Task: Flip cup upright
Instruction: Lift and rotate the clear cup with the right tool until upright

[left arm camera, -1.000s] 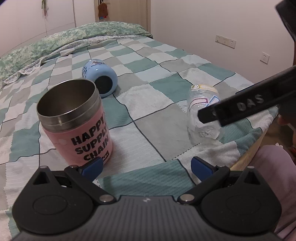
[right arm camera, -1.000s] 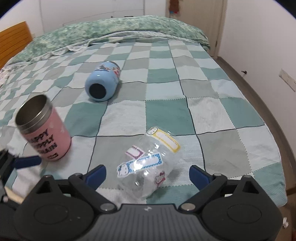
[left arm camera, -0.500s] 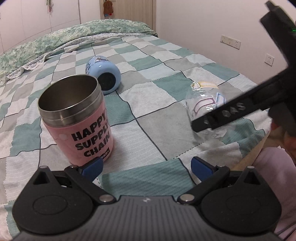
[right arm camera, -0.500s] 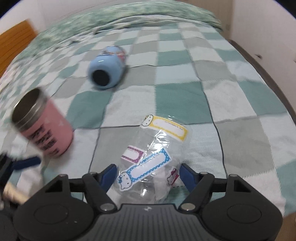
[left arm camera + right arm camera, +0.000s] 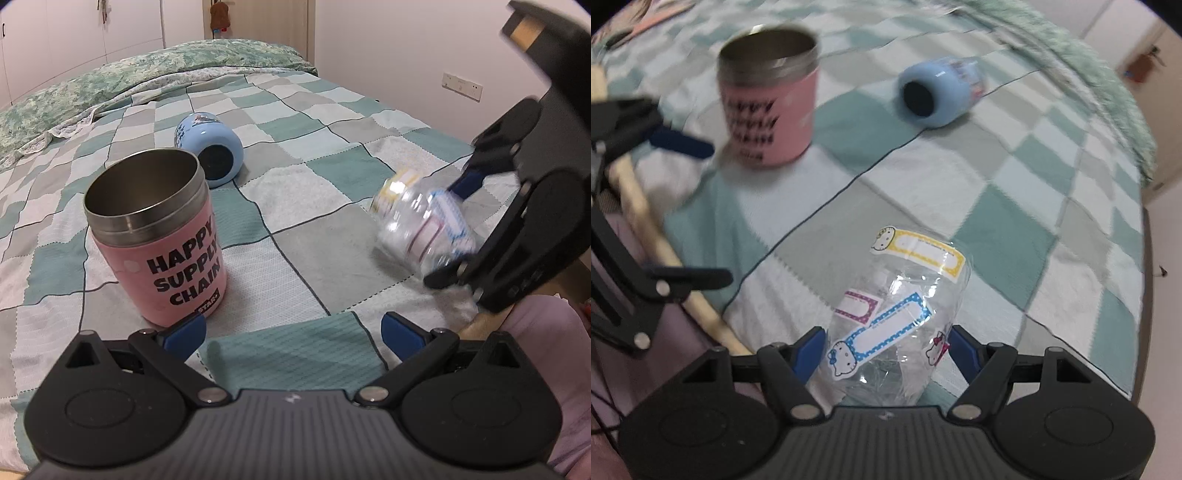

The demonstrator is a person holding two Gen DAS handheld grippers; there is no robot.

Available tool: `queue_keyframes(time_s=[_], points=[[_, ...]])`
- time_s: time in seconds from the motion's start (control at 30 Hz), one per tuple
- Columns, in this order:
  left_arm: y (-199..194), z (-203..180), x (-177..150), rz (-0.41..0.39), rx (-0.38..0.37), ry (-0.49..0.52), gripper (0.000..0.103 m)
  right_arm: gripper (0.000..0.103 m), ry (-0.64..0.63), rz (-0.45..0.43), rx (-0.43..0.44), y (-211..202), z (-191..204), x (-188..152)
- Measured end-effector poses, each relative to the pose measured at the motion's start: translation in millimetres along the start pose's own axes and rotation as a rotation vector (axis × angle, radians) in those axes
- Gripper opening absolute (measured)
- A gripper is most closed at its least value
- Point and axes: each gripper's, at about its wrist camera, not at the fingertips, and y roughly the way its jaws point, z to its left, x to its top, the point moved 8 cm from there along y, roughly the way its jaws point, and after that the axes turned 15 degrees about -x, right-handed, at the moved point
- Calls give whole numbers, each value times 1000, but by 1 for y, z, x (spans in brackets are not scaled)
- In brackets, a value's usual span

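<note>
A clear plastic cup with cartoon stickers (image 5: 897,321) is gripped between the blue pads of my right gripper (image 5: 888,350), tilted with its open end away from me, at the bed's near edge. In the left wrist view the cup (image 5: 424,225) is blurred and my right gripper (image 5: 454,225) holds it at the right. My left gripper (image 5: 291,332) is open and empty, just in front of a pink steel cup (image 5: 155,232) that stands upright.
A light blue cup (image 5: 208,149) lies on its side farther back on the checked bedspread (image 5: 332,166); it also shows in the right wrist view (image 5: 942,90). The bed's wooden edge (image 5: 657,236) runs at the left. A wall stands at the right.
My right gripper closed on the clear cup and rolled, lifting and tilting it. The left gripper stayed open by the pink cup.
</note>
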Motion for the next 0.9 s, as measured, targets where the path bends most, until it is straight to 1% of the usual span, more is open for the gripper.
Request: queue_keyframes(time_s=[0.07,0.27,0.33,0.37,0.4,0.47,0.53,0.6,0.7,0.8,0.9], points=[[0,1,0,-4,0,-10,103,72,-6,8,12,9,6,1],[1,1,0,-1,2,-8,103,74,40,-7,32,9,3,0],[-2,-1,1,-7,5,-2,103,84,57,-1,29,8,2,-2],[-2,-2,2,-10,4,-1,103,95,75,-3,31,8,-1,-2],[-3,-2,3,-11,5,0,103,96,98,-11,35,5,-3,-2],[-5,-3,2,-13,10,3,103,97,138,-27,43,-3,-9,-2],[-7,-2,2,-16,14,2,103,98,184,-54,30,-15,-16,-3],[-11,-2,2,-19,15,2,103,100,261,-75,26,-28,-24,-4],[-13,-2,4,-26,14,3,103,101,412,-96,13,-40,-36,-4],[-13,-1,4,-27,11,2,103,101,507,-87,5,-37,-42,1],[-11,1,2,-24,8,-2,103,101,527,-46,-10,-26,-42,10]])
